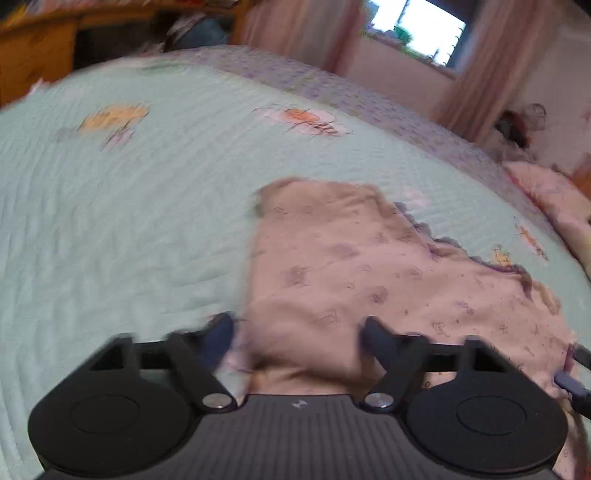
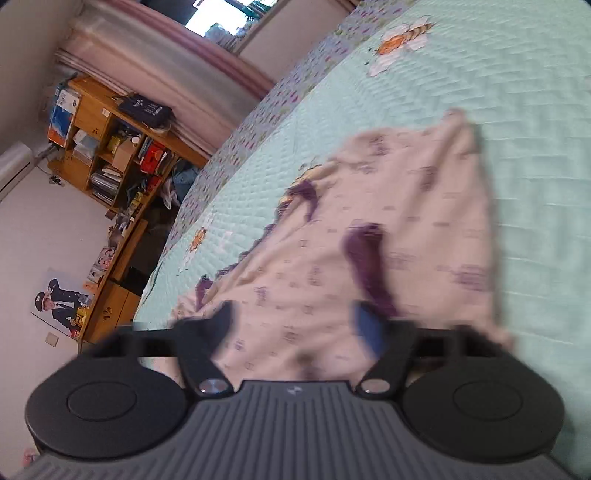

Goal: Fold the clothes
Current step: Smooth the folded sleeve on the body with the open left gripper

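A pale pink printed garment (image 1: 369,273) with purple frilled trim lies partly folded on the mint green quilted bedspread (image 1: 110,221). My left gripper (image 1: 299,332) is open, its fingers (image 1: 221,332) straddling the garment's near edge. In the right wrist view the same garment (image 2: 406,229) spreads ahead, with a purple trim strip across it. My right gripper (image 2: 295,325) is open, its fingers (image 2: 225,321) wide apart over the near cloth. The other gripper's fingertips (image 1: 572,384) show at the right edge of the left wrist view. Both views are blurred.
The bedspread (image 2: 517,110) has flower and bee prints and a floral border. A pink pillow (image 1: 554,195) lies at the bed's far right. A wooden shelf unit (image 2: 110,147) with clutter stands beside the bed. Pink curtains (image 1: 303,33) flank a window.
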{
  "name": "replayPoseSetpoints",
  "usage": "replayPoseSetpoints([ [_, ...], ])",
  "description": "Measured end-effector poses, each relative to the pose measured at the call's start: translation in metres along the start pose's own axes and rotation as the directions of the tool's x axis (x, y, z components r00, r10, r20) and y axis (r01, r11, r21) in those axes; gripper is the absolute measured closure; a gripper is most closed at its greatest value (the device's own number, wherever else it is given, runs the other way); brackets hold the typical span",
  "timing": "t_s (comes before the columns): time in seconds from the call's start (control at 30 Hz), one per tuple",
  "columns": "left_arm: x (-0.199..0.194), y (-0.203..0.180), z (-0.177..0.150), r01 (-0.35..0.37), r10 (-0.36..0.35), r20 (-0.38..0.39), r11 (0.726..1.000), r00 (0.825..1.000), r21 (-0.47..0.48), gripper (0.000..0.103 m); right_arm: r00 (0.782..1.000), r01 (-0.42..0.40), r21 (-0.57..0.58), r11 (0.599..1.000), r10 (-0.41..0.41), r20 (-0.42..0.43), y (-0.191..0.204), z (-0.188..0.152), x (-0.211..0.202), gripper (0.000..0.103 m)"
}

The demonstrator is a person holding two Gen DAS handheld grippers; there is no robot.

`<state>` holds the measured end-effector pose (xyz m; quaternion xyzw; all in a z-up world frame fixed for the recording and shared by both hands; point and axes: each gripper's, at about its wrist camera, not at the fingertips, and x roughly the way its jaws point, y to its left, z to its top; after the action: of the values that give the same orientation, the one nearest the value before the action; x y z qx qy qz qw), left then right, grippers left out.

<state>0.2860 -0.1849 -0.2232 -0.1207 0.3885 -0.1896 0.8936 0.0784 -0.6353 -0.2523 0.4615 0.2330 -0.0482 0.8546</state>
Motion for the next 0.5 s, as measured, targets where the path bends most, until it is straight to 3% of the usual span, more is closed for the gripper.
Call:
replayPoseSetpoints([
  [0.07,-0.024,0.020,0.003,0.002,0.002,0.061,0.997,0.998,-0.073,0.025,0.999,0.031,-0.025,0.999,-0.030,0.038,0.005,-0.006,-0.028,0.029],
  [0.13,-0.050,0.035,0.003,0.072,-0.054,0.128,0.988,0.990,-0.137,0.024,0.997,0.022,-0.093,0.995,-0.016,0.070,0.016,-0.015,-0.050,0.025],
  [0.23,-0.055,0.032,0.000,0.240,-0.225,0.099,0.954,0.969,-0.182,0.019,0.997,-0.060,-0.141,0.988,0.067,0.047,0.030,-0.030,-0.062,0.021],
  [0.27,-0.050,0.025,-0.003,0.266,-0.256,0.076,0.948,0.964,-0.176,0.018,0.996,-0.073,-0.135,0.988,0.080,0.043,0.031,-0.033,-0.061,0.021],
  [0.37,-0.022,0.001,-0.012,0.267,-0.268,0.013,0.952,0.963,-0.152,0.019,0.995,-0.094,-0.081,0.992,0.097,0.028,0.034,-0.043,-0.051,0.021],
  [0.5,0.013,-0.003,-0.010,0.247,-0.249,0.021,0.940,0.968,-0.237,0.021,0.994,-0.105,-0.041,0.994,0.106,0.017,0.031,-0.054,-0.054,0.021],
])
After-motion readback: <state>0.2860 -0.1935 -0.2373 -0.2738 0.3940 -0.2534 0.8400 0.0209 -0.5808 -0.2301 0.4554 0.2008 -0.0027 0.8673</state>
